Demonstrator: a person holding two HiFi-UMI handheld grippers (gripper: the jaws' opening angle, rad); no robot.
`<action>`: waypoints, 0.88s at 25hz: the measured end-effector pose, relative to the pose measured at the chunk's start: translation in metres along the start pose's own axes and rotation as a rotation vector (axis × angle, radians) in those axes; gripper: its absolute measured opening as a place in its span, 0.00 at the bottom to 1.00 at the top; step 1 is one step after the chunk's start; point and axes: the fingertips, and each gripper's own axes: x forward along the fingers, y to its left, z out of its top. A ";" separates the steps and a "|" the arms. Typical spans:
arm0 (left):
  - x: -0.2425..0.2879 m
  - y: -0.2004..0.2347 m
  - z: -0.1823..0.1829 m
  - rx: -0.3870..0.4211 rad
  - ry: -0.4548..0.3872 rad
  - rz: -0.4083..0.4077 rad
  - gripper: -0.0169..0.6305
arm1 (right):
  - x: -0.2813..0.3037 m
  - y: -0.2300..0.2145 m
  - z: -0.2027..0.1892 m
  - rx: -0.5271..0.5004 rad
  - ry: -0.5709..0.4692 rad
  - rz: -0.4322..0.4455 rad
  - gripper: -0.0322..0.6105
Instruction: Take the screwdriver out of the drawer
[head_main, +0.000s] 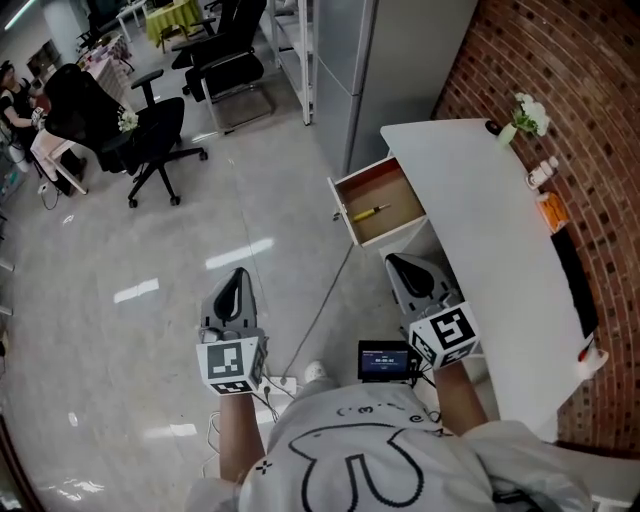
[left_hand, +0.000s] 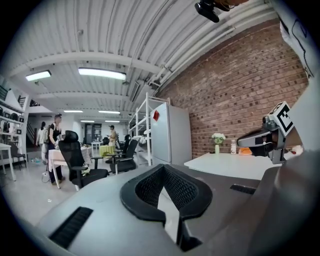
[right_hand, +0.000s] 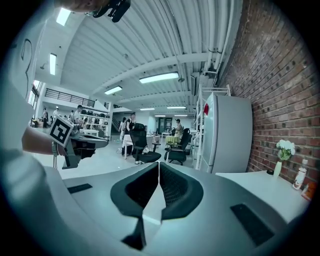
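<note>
1. Lying slantwise on the brown bottom of the open drawer (head_main: 392, 190), the yellow screwdriver (head_main: 368, 212) is loose, and neither gripper touches it.
2. The drawer is pulled out from under the white table (head_main: 490, 230), which stands along a brick wall (head_main: 580, 80).
3. The left gripper (head_main: 238, 275) hangs over the grey floor (head_main: 150, 260), well apart from the drawer and out to the side away from the table. In the left gripper view its two black mesh pads are pressed together at the tips, with nothing between them.
4. The right gripper (head_main: 405, 265) is just beside the table's edge, near the drawer but short of it. In the head view the drawer lies a little beyond its tips. The right gripper view shows its jaws pressed together too, and they pinch nothing.
5. Both grippers point close to level across the room, and each carries its marker cube at the end nearest the person's wrist.
6. On the table near the wall stand a small vase of white flowers (head_main: 527, 115), a small bottle (head_main: 541, 173) and something orange (head_main: 552, 210) that is too small to make out.
7. A tall grey fridge (head_main: 400, 60) stands beyond the end of the table, and a black office chair (head_main: 150, 135) stands farther out on the floor.
8. A small dark screen (head_main: 383, 360) sits between the person's forearms, and a thin cable (head_main: 325, 305) runs across the floor from below the drawer toward the person's feet.
</note>
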 end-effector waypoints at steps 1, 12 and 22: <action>0.003 0.007 -0.001 -0.002 -0.002 -0.007 0.03 | 0.004 0.003 0.000 0.001 0.007 -0.005 0.08; 0.027 0.040 -0.016 -0.051 0.002 -0.034 0.03 | 0.035 0.008 -0.006 -0.025 0.072 -0.018 0.08; 0.091 0.073 -0.007 -0.027 0.006 -0.028 0.03 | 0.102 -0.025 -0.001 -0.007 0.048 -0.016 0.08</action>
